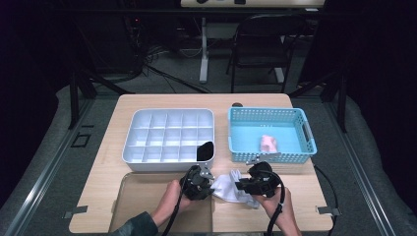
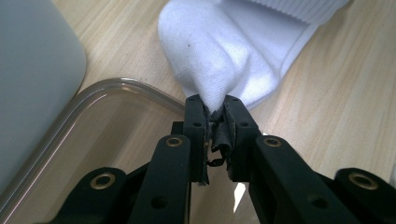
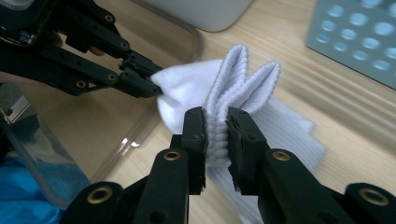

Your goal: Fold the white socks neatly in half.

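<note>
Both grippers (image 1: 209, 179) (image 1: 239, 186) clamped on white sock (image 1: 227, 189), divided tray (image 1: 147, 160) and blue basket (image 1: 236, 142) just beyond, perhaps clear.

A pale wooden counter (image 1: 147, 187) carries a white divided tray (image 1: 169, 113) toward its left, with a black item (image 1: 205, 150) sitting in the near right compartment. Just to its right stands a light blue perforated basket (image 1: 305, 129) with a pink item (image 1: 268, 143) lying inside. A clear plastic lid (image 1: 142, 196) lies flat on the near part of the counter, in front of the tray. Beyond the far edge, a dark folding chair (image 1: 260, 44) and a white desk leg (image 1: 203, 49) stand on the grey floor.
</note>
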The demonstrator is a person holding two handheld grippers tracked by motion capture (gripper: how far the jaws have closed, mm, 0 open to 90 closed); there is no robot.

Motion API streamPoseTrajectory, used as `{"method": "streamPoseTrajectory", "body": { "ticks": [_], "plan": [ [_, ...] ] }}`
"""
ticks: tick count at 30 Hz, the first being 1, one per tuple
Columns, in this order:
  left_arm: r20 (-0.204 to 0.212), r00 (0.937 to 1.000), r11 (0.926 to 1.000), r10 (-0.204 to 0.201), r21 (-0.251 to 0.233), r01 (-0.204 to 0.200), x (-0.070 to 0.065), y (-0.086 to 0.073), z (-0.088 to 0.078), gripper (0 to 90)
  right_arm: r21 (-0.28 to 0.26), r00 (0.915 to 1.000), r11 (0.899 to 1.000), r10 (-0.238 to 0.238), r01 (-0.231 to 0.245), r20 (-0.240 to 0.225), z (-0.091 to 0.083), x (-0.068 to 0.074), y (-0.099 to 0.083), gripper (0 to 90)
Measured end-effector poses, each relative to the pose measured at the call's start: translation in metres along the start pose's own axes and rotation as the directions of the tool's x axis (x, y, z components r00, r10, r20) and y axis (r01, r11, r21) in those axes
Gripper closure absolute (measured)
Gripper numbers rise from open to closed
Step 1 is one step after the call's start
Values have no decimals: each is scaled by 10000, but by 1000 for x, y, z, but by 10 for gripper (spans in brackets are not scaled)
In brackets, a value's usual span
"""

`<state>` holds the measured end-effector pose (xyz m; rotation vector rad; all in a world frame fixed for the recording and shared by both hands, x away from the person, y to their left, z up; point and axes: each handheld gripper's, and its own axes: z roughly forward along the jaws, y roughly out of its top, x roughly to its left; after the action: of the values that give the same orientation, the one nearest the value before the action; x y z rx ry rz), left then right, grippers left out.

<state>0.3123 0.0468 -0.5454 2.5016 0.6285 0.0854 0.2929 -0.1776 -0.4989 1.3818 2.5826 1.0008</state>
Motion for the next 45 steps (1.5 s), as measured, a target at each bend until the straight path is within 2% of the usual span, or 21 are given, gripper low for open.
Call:
{"method": "streamPoseTrajectory", "body": {
  "ticks": [1, 4, 8, 12, 14, 15, 16, 20, 23, 25, 28, 29, 30, 31, 33, 35, 36, 37, 38, 41, 45],
  "plan": [
    [9, 10000, 10000, 7, -21, -7, 0, 0, 0, 814, 148, 9998, 9997, -213, 212, 61, 6, 4, 2, 778],
    [38, 10000, 10000, 8, -42, -8, -1, 1, 0, 814, 200, 9993, 9992, -362, 360, 111, 12, 8, 4, 778],
    [97, 9999, 10000, 56, 21, -56, -2, 2, 1, 809, 281, 9965, 9972, -700, 688, 456, 22, 17, 7, 775],
    [35, 9999, 9997, 144, 198, -145, -4, 3, 2, 776, 569, 9955, 9947, -879, 858, 357, 32, 22, 8, 762],
    [-29, 9998, 9992, 213, 341, -212, -5, 3, 1, 706, 686, 9951, 9928, -988, 981, 76, 39, 22, 7, 696],
    [-73, 9997, 9992, 227, 344, -225, -5, 3, 0, 638, 485, 9953, 9947, -886, 905, -400, 38, 18, 7, 628],
    [-96, 9997, 9991, 244, 343, -241, -6, 3, -1, 638, 485, 9953, 9947, -886, 905, -400, 38, 18, 7, 628],
    [-111, 9994, 9986, 342, 417, -337, -7, 4, -6, 548, -193, 9945, 9974, -704, 691, -778, 20, 10, 5, 555],
    [-139, 9991, 9977, 407, 545, -399, -6, 4, -7, 543, -114, 9983, 9986, -524, 521, -252, 13, 1, 2, 547],
    [-129, 9991, 9975, 395, 589, -387, -6, 4, -6, 555, 252, 9991, 9988, -416, 413, 91, 17, -5, 1, 536],
    [-93, 9991, 9974, 412, 600, -406, -5, 4, -4, 590, 543, 9994, 9980, -319, 311, 139, 29, -7, 1, 529],
    [-82, 9991, 9976, 407, 562, -402, -5, 4, -4, 623, 654, 9988, 9968, -469, 457, 166, 41, -3, 2, 528],
    [-83, 9991, 9975, 424, 573, -419, -6, 4, -3, 634, 1018, 9967, 9924, -732, 692, 362, 46, -2, 3, 528],
    [-101, 9988, 9971, 472, 596, -465, -6, 4, -2, 634, 1018, 9967, 9924, -732, 692, 362, 46, -2, 3, 528],
    [-109, 9986, 9969, 518, 600, -510, -7, 4, -1, 653, 1408, 9941, 9862, -949, 868, 518, 57, 1, 4, 544],
    [-127, 9987, 9970, 499, 601, -490, -7, 4, 0, 669, 1774, 9869, 9771, -1344, 1171, 890, 66, 3, 3, 578],
    [-155, 9985, 9968, 522, 618, -512, -7, 4, 0, 678, 1628, 9879, 9806, -1250, 1089, 922, 66, 4, 3, 603],
    [-162, 9985, 9967, 532, 628, -520, -7, 4, 0, 686, 1814, 9847, 9762, -1394, 1189, 1050, 65, 3, 3, 658],
    [-164, 9985, 9967, 530, 623, -519, -7, 4, 1, 691, 1731, 9855, 9791, -1272, 1067, 1121, 66, 3, 2, 692],
    [-209, 9982, 9965, 559, 630, -545, -7, 5, 2, 705, 1517, 9873, 9831, -1188, 1021, 1056, 66, 0, -1, 828],
    [-238, 9980, 9966, 587, 589, -572, -8, 5, 2, 719, 1478, 9895, 9849, -1052, 899, 995, 64, 0, -1, 868]
  ]
}}
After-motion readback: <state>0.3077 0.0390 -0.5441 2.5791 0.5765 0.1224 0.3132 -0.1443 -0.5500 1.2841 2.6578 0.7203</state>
